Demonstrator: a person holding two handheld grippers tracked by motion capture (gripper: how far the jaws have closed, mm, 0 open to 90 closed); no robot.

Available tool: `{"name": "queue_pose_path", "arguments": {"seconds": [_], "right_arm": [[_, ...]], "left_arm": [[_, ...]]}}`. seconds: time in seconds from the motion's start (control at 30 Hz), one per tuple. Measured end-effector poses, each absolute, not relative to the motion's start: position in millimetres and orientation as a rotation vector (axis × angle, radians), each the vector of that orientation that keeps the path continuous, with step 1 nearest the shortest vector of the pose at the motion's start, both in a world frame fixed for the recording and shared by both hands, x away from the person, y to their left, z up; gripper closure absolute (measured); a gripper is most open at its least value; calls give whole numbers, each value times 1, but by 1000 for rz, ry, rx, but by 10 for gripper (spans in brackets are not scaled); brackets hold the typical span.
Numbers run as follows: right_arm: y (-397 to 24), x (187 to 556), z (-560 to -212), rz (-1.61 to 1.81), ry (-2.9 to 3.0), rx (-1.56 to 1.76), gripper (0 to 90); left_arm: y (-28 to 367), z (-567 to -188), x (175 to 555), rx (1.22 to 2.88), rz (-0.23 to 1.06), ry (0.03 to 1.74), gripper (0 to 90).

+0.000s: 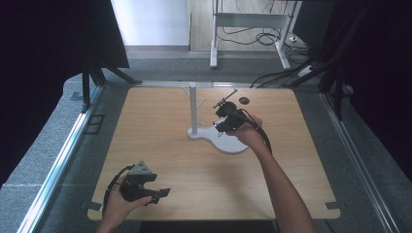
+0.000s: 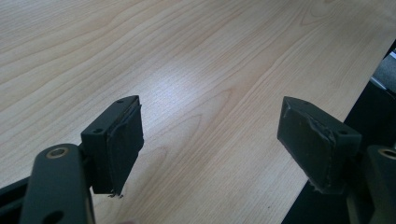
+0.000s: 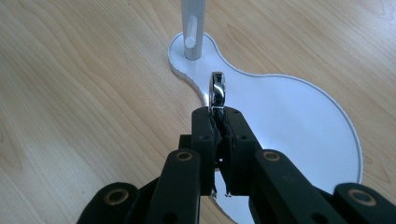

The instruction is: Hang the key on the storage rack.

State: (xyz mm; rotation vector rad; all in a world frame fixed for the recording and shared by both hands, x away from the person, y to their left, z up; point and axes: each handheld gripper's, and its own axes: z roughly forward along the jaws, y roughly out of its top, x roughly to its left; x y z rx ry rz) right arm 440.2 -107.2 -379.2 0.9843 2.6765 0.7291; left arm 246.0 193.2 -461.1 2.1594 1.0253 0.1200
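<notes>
A white stand with a slim upright post [image 1: 193,109] and side pegs rises from a flat white base [image 1: 229,144] in the middle of the wooden table. My right gripper [image 1: 219,126] hovers over that base, just right of the post, shut on a shiny metal ring [image 3: 217,90]. In the right gripper view the ring stands on edge above the jaw tips [image 3: 217,113], with the post [image 3: 192,28] and base [image 3: 289,116] just ahead. My left gripper [image 1: 163,193] is held low near the table's front left, open [image 2: 210,140], with only bare wood between its pads.
A small dark round object [image 1: 244,100] lies on the table behind the right gripper. The table's near right edge [image 2: 327,140] runs close to the left gripper's far jaw. Beyond the table are a metal frame's legs and loose cables [image 1: 272,36] on the floor.
</notes>
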Motion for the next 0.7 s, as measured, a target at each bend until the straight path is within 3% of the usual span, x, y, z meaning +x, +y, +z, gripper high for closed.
{"name": "queue_pose_path", "arguments": {"seconds": [0.7], "right_arm": [[-98,462,-379,715,2652,1048,845]], "left_arm": [[193,-460,245,2163,112,1014,230]]}}
